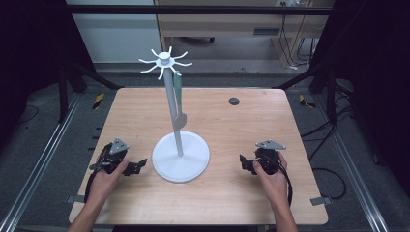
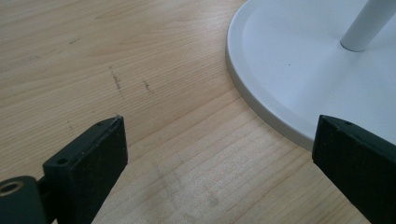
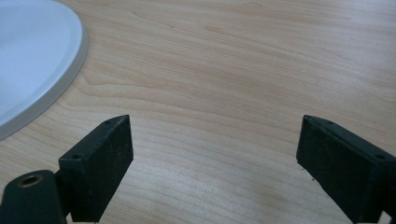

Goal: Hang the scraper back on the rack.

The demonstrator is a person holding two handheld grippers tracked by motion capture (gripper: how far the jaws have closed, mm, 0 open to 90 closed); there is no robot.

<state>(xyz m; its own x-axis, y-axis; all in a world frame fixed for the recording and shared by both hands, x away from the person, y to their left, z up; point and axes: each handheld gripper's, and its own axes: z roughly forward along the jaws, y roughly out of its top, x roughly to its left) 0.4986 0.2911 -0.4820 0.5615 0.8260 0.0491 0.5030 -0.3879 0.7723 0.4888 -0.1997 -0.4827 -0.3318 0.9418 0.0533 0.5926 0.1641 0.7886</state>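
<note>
**Both tools idle beside the utensil stand, spatula hanging on it**

Your left tool (image 1: 137, 165) sits on the worktop (image 1: 227, 193) just left of the stand's round white base (image 1: 181, 157), jaws spread wide, nothing between them; in the left gripper view its jaws frame bare wood and the base rim (image 2: 261, 107). Your right tool (image 1: 245, 163) rests well to the right of the base, also wide and empty (right gripper view: bare wood, base edge (image 3: 56, 84) off to the left).

The thing to go for looks like the spatula (image 1: 179, 104) with the green handle: it hangs from one of the white hooks (image 1: 165, 62) at the top of the pole (image 1: 173, 111), blade down, close against the pole, well above the base.

To do the reach well, my read:
- Lift one tool up to handle height first, then move in sideways so you don't knock the pole.
- Keep the jaws wide until the handle is fully between them.
- Grip the handle mid-length, not the blade; the blade sits too near the pole.
- Consider steadying the base with the other tool, as a light stand may tip when you unhook.
- Lift up to clear the hook before pulling away.
</note>
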